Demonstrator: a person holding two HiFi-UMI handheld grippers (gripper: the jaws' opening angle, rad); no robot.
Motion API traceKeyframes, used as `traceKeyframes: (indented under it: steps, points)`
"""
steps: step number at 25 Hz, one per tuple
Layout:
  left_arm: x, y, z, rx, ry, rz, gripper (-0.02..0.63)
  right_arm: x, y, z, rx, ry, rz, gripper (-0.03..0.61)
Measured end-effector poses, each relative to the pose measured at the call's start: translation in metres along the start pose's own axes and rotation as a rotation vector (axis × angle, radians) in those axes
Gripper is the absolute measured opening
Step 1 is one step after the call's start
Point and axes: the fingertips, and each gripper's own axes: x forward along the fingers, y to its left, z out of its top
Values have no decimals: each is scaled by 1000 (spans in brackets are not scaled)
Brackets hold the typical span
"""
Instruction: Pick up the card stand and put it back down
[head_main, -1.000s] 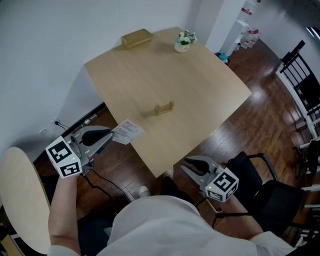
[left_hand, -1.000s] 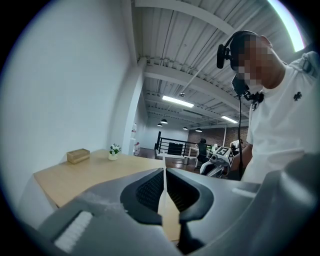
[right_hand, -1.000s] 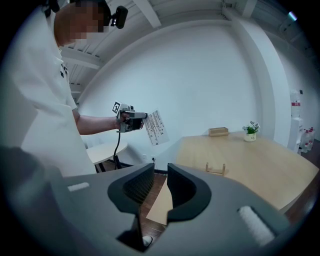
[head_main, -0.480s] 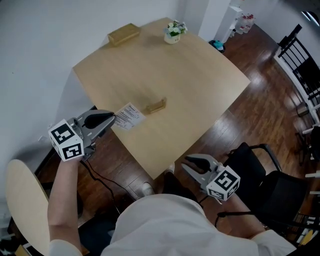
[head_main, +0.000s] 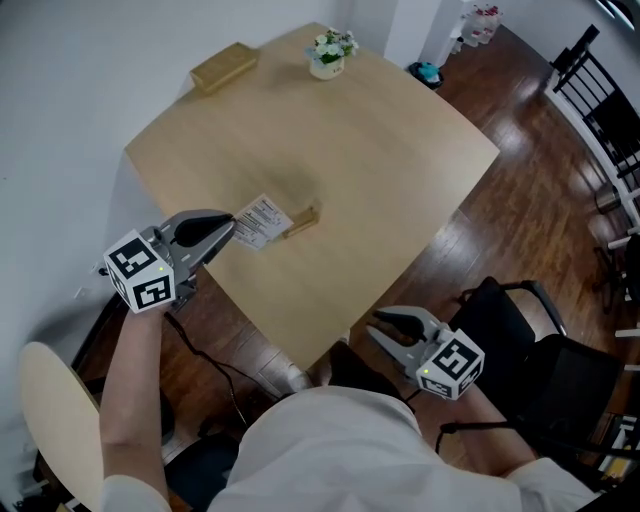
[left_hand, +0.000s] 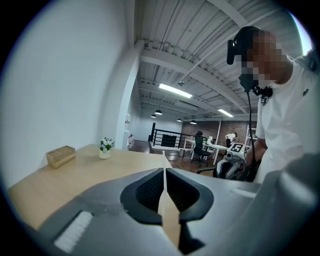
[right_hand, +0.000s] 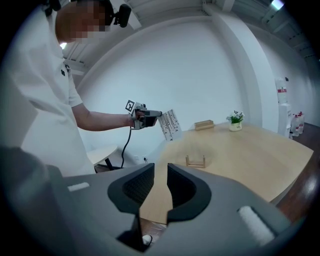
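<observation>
A small wooden card stand (head_main: 303, 220) rests on the pale wooden table (head_main: 400, 150), toward its left front part; it also shows in the right gripper view as the card stand (right_hand: 195, 161). My left gripper (head_main: 222, 229) is shut on a white printed card (head_main: 262, 221), whose far corner reaches the stand. In the left gripper view the card (left_hand: 166, 210) shows edge-on between the closed jaws of the left gripper (left_hand: 164, 172). My right gripper (head_main: 385, 326) hangs open and empty off the table's front corner. In its own view the right gripper (right_hand: 160, 172) has a clear gap between its jaws.
A flower pot (head_main: 328, 55) and a wooden box (head_main: 223, 66) stand at the table's far side. A black chair (head_main: 530, 350) is on the right, more chairs (head_main: 610, 110) farther back. A round pale seat (head_main: 45, 420) lies at lower left. A cable (head_main: 215, 365) runs over the floor.
My left gripper has carried the card from beside the table's edge inward over the table, up to the card stand. The right gripper has shifted a little.
</observation>
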Motion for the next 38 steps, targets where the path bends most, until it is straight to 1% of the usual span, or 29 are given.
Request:
traceKeyframes:
  steps: [4,9,13,18,25,32,38]
  points:
    - [24,19,-6,5,12,-23,17,2,-14,-1,21,18,-7,86]
    - [55,39,-21,5,48,-43,18,4,-30,-6,48,38,-14,87]
    - [75,51,-31,10,70,-65,17,7,-40,-9,72,53,-20,87]
    - [94,62,-42,14,88,-73,18,9,-50,-16,98,72,-24,87]
    - [109,70,-54,24,112,-90,18,11,-58,-20,124,97,-25,87]
    - [115,69,-65,42,128,-114,18,15,-59,-23,133,119,-21,87]
    - [119,69,-71,42,130,-121,18,16,-58,-26,140,129,-23,86]
